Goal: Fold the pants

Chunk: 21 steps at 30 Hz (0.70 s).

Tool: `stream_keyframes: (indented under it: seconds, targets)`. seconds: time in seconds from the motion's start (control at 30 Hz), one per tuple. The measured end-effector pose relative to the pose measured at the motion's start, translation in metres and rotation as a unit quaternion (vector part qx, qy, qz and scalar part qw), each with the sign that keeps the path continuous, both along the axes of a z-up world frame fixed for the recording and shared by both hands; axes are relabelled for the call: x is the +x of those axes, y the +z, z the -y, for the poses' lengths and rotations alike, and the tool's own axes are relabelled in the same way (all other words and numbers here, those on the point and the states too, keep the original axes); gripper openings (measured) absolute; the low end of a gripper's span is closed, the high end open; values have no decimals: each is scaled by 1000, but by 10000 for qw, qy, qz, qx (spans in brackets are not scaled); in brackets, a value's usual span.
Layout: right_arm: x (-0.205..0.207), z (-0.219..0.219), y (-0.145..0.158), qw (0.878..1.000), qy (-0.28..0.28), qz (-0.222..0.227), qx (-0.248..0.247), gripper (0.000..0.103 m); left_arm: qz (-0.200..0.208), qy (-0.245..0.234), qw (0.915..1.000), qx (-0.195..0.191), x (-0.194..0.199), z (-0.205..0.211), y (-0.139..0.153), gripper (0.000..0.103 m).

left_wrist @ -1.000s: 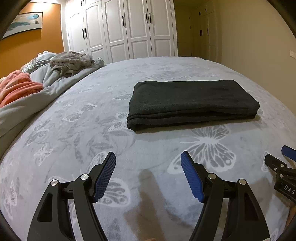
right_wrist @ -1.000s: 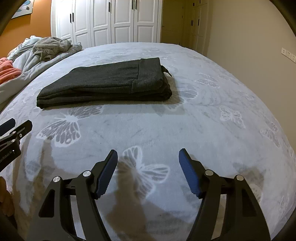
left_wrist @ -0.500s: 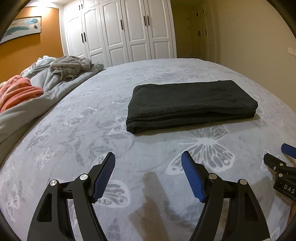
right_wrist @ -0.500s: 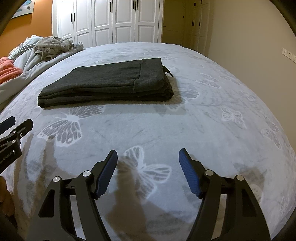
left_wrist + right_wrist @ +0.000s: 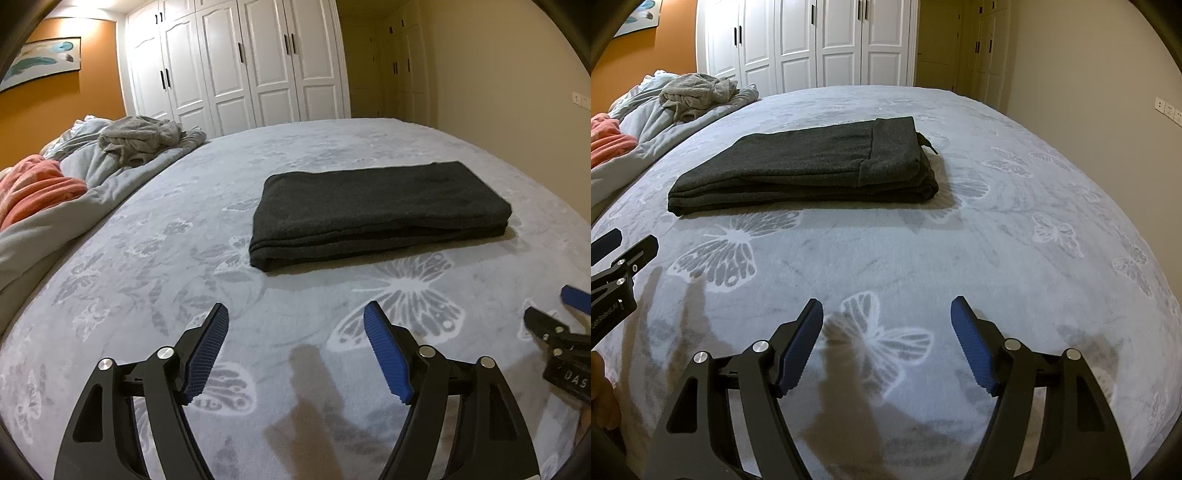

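The dark pants (image 5: 380, 206) lie folded on the bed (image 5: 147, 280). The left gripper (image 5: 295, 350) has just been opening, and the right gripper (image 5: 886, 343) is wide open too, both holding nothing.

Home bedroom: large bed (image 5: 147, 280) under butterfly-print blanket, white wardrobe doors (image 5: 236, 62), rumpled bedding (image 5: 110, 158).

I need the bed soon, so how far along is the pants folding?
Looks essentially done: the dark pants lie folded in a neat stack on the butterfly bedspread. Nothing is in hand: the left gripper, whose jaws have just been opening, and the right gripper are both open and empty, short of the stack. Left, at most, is putting the stack away.
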State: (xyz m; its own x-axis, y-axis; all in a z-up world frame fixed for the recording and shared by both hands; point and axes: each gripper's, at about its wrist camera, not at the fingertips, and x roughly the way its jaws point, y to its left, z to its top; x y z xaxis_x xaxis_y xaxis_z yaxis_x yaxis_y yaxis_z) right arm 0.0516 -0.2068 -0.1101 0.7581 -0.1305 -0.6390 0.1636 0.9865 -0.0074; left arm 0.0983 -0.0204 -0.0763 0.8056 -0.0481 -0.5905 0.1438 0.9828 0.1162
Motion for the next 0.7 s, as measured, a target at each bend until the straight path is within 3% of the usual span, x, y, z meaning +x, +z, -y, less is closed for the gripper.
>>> stream_keyframes:
  seconds: [0.2,0.7]
  targets:
    - [0,3,0,10000,29,41,84,73,227,53,9996,-136,-6,-2,6,78]
    - [2,4,-1,10000,49,7,24,74,105,90,9998,-145,-7,-3,4,79]
